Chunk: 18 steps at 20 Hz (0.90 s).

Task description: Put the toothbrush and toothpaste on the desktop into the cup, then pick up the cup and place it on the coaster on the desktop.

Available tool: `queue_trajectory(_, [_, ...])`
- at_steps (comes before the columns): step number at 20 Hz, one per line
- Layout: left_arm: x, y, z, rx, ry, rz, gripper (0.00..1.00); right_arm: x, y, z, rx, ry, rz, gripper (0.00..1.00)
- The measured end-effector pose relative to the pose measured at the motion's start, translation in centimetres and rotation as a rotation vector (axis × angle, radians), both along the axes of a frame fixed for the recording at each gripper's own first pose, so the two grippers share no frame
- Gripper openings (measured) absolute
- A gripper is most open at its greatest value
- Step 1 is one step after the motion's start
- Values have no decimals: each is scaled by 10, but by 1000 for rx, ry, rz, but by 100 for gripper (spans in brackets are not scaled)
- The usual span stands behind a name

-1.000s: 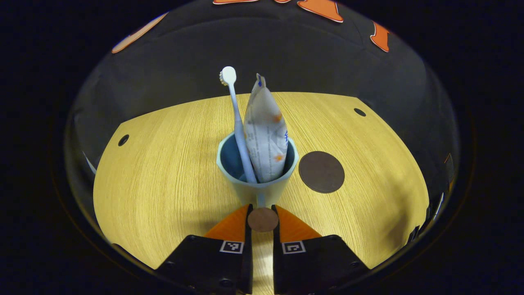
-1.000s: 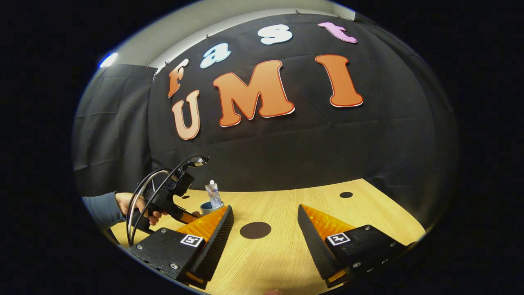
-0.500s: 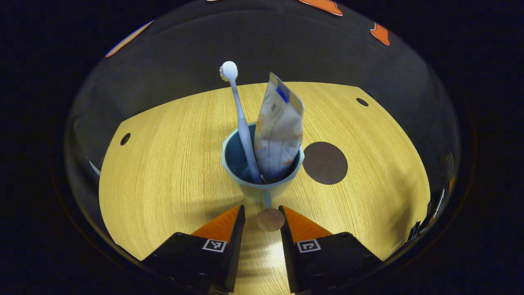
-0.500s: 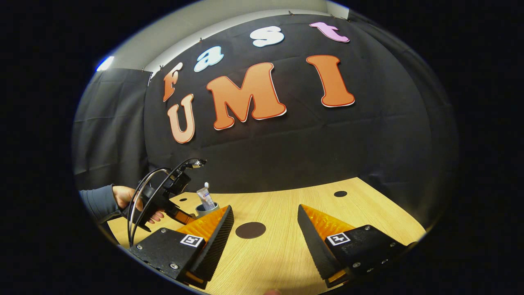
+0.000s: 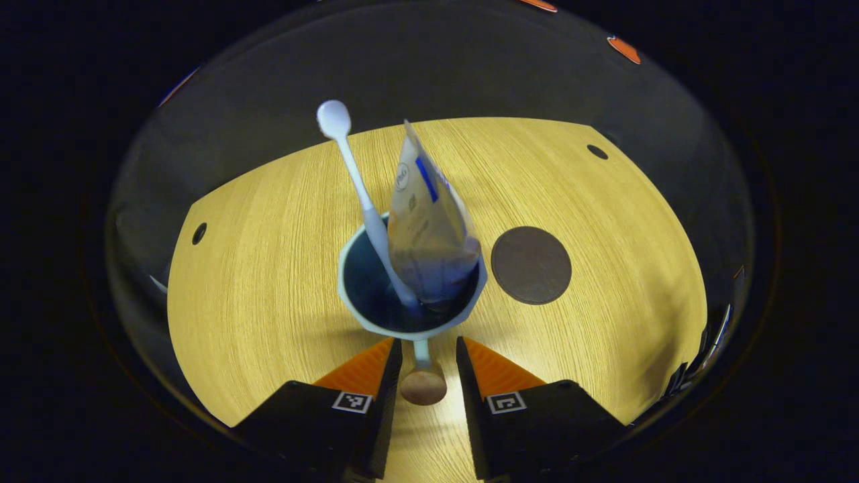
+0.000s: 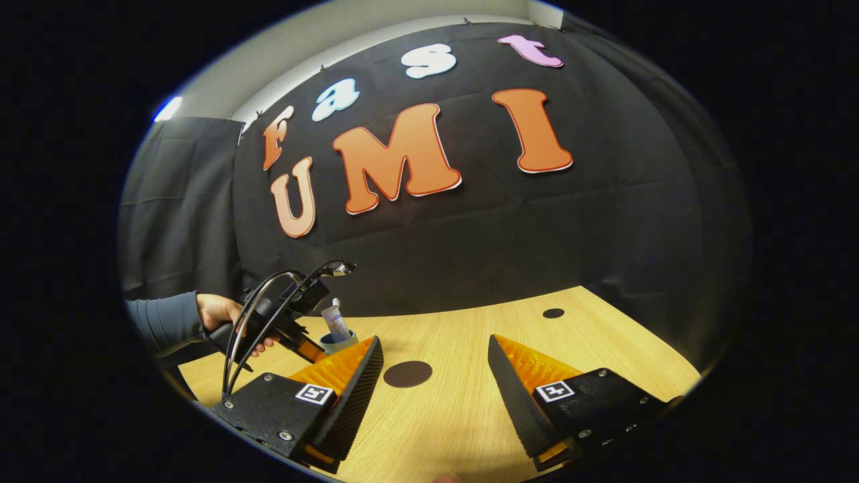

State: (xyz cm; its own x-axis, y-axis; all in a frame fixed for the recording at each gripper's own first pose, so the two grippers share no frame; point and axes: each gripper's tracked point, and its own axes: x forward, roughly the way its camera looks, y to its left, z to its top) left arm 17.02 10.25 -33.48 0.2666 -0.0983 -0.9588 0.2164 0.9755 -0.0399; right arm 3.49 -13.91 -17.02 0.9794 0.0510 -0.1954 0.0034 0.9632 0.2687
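The left gripper [image 5: 423,362] has its jaws clamped on the handle of the cup [image 5: 409,295], which holds the toothbrush [image 5: 359,194] and toothpaste [image 5: 426,235] just beside the coaster [image 5: 531,265]. The right gripper [image 6: 435,376] hangs over the surface [image 6: 456,416], jaws wide apart, empty.

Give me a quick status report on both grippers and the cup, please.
Left gripper around cup handle, contact unclear. Right gripper open. Toothbrush and toothpaste in cup. Coaster bare.

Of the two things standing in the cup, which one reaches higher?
The toothbrush: its round white head rises above the top of the toothpaste tube beside it in the cup.
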Motion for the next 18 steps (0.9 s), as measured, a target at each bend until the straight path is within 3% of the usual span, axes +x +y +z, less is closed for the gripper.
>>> queue_trajectory(3, [1, 5, -13, 22, 20, 18, 48, -1, -5, -1, 9, 1, -10, 94])
queue_trajectory(5, [-1, 9, -26, 35, 39, 29, 32, -1, -4, -3, 16, 7, -11, 94])
queue_trajectory(6, [-2, 9, -28, 31, 48, 38, 34, -2, -3, -3, 18, 11, -8, 95])
queue_trajectory(7, [1, 8, -25, 22, 31, 39, 27, -3, -1, -2, 16, 12, -6, 95])
queue_trajectory(18, [5, 9, -18, 8, -17, 62, 24, 0, 2, -7, 10, 34, 4, 97])
